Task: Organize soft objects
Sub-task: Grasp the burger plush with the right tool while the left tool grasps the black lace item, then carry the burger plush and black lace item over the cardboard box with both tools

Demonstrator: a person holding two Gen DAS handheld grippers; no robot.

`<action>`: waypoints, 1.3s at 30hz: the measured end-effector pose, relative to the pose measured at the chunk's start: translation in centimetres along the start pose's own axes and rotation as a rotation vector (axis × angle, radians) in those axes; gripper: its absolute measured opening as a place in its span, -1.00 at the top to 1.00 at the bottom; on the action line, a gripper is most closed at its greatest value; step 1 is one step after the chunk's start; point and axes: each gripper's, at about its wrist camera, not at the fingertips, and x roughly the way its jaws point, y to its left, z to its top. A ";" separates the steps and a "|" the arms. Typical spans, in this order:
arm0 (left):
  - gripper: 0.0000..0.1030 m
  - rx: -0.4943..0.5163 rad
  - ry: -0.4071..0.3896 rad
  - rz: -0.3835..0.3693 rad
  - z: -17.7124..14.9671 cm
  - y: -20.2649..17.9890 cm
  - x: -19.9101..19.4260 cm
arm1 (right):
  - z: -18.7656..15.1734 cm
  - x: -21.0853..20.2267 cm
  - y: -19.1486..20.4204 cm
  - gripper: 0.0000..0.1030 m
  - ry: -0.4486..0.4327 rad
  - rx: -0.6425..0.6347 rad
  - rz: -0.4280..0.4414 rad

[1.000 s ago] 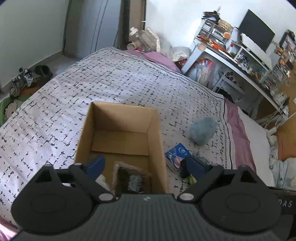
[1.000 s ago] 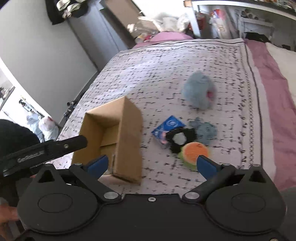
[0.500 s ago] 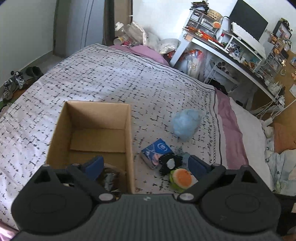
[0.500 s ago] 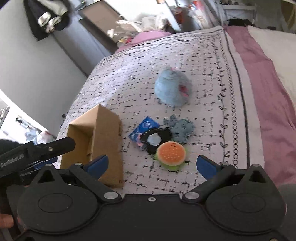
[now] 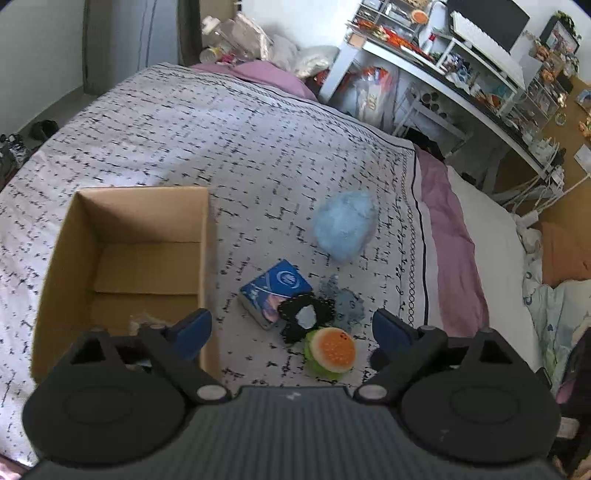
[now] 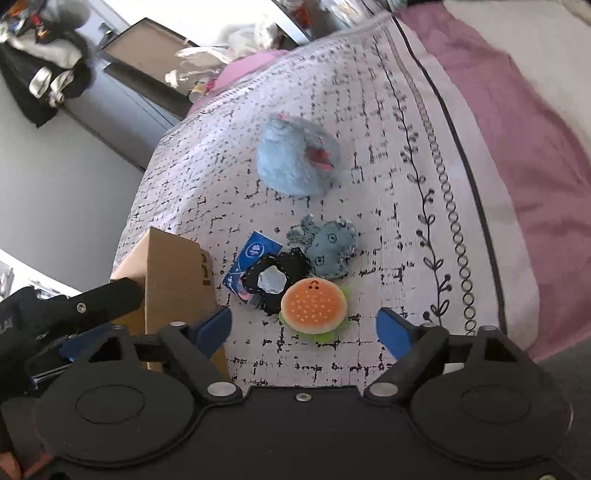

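box [image 5: 125, 258]: i see it on the bed, something dark inside
left to pack: burger toy [image 6: 314, 305], blue plush [image 6: 297, 159] beside it
right hand-held gripper [image 6: 303, 326]: closing, nothing gripped
left hand-held gripper [image 5: 291, 328]: wide, empty

A patterned bedspread [image 5: 229, 147] in white with black dashes covers the bed, bordered by a purple sheet [image 5: 450, 206] along one side. A white desk [image 5: 461, 99] stands beside the bed, crowded with small items; a dark monitor [image 5: 487, 22] sits on top. Shoes [image 5: 14, 147] lie on the floor near the far wall. Bottles and bags [image 5: 236, 37] are piled past the head of the bed. Dark clothing [image 6: 48, 74] hangs against the grey wall.
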 end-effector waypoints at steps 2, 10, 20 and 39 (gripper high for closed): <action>-0.78 0.008 0.009 -0.002 0.1 -0.4 0.6 | 0.2 0.7 -0.4 -0.61 0.015 0.015 0.008; -0.53 -0.025 0.049 -0.006 0.7 -0.9 3.1 | 0.6 3.9 -1.2 -0.52 0.057 0.066 -0.003; -0.28 -0.049 0.107 0.028 0.9 -1.7 6.4 | 0.6 7.7 -1.7 0.29 0.113 0.088 -0.026; -0.14 -0.110 0.139 0.102 0.9 -2.2 11.8 | 1.0 6.0 -3.3 0.56 0.048 0.148 0.073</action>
